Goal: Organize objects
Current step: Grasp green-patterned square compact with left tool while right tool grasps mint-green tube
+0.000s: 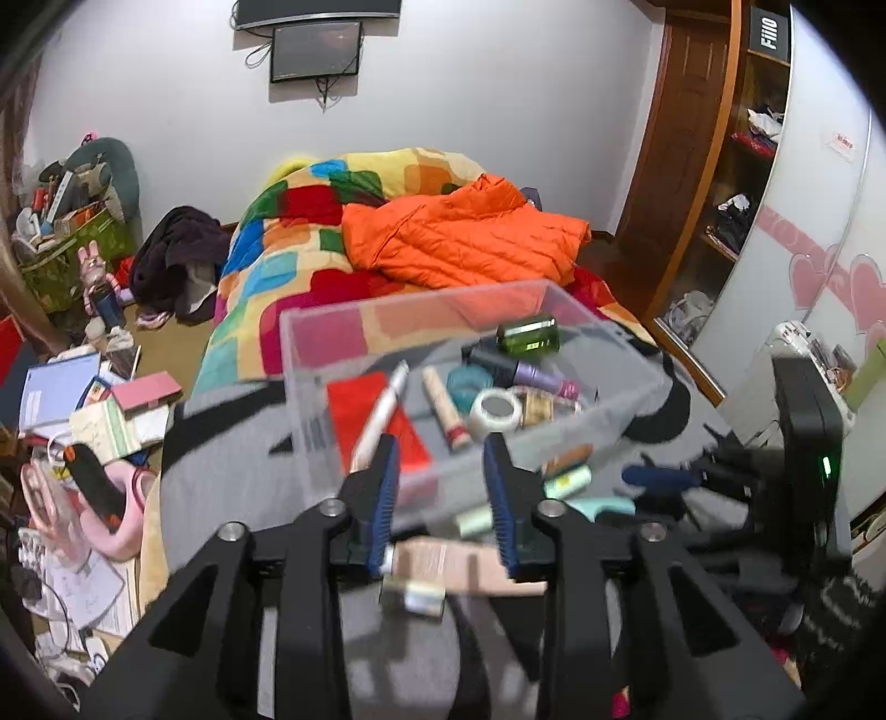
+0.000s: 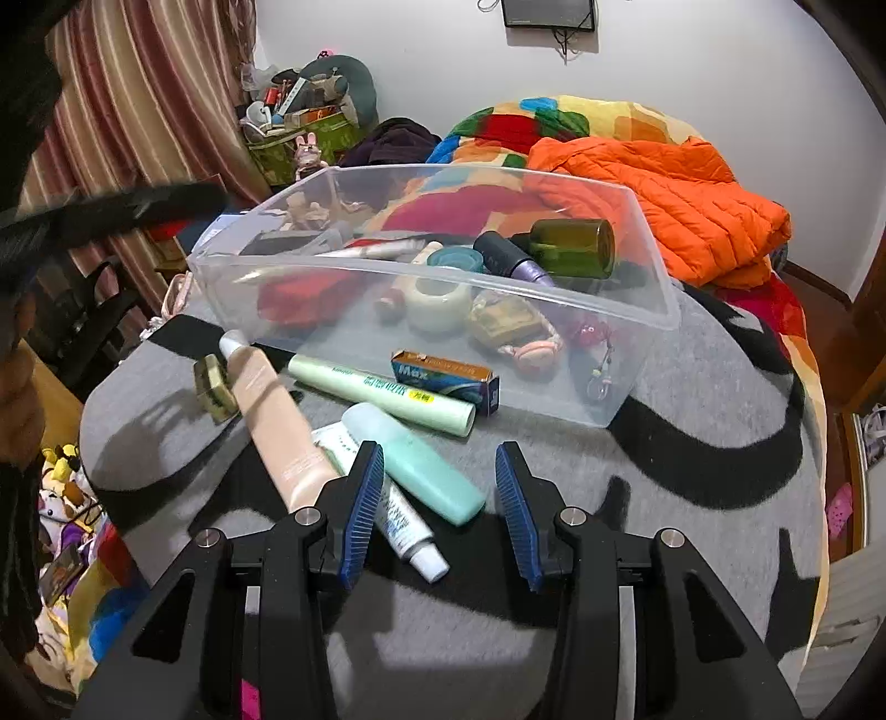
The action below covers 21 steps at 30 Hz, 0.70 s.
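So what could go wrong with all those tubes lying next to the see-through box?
The tubes lie crossed: the beige tube, the teal bottle and the white tube overlap, so the open right gripper might pinch two at once or knock one aside. The clear bin is light and on a soft blanket, so a bump could slide it. The left gripper, also open, looks blurred, so its aim may be off.

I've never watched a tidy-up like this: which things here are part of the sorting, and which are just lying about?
Part of the job:
clear plastic bin
beige tube
pale green tube
mint bottle
small blue box

Just lying about:
orange jacket
patchwork quilt
wall screen
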Available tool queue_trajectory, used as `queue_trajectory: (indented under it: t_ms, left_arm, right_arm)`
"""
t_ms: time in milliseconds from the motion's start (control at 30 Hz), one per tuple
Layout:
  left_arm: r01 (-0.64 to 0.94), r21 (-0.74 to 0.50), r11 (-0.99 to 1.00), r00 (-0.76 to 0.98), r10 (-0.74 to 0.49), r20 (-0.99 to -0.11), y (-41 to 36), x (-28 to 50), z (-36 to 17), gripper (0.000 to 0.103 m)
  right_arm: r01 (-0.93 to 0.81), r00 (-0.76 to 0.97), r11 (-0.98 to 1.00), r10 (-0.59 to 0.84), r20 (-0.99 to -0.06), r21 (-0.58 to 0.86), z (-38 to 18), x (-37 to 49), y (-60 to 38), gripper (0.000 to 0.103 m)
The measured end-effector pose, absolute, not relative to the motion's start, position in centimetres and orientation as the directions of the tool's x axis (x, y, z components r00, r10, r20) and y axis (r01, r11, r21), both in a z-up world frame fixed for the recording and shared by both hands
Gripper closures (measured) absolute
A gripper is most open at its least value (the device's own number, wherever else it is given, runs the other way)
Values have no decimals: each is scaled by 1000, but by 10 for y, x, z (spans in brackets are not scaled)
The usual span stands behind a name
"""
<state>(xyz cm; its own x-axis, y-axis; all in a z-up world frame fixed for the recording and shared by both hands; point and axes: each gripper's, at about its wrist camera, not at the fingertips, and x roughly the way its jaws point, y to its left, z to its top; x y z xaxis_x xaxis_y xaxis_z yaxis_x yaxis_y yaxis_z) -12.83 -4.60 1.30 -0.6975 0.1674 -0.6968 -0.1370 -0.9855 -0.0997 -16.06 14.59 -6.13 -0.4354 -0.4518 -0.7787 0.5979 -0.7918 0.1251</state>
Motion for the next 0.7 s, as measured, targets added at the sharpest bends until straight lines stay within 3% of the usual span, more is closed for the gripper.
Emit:
queue_trajectory:
  t_ms: [433,700]
  left_arm:
    - [-93,-108,-990,-647,143,-749,-60,-92,-38,35]
    - [-75,-90,-993,-601,117,-791,-55,-97,-68,34]
  right_arm:
    - [615,-399,-773,-476,-784,157,-71,-169,142,65]
    - [622,-417,-777,-434,-799,98,-72,-161,153,69]
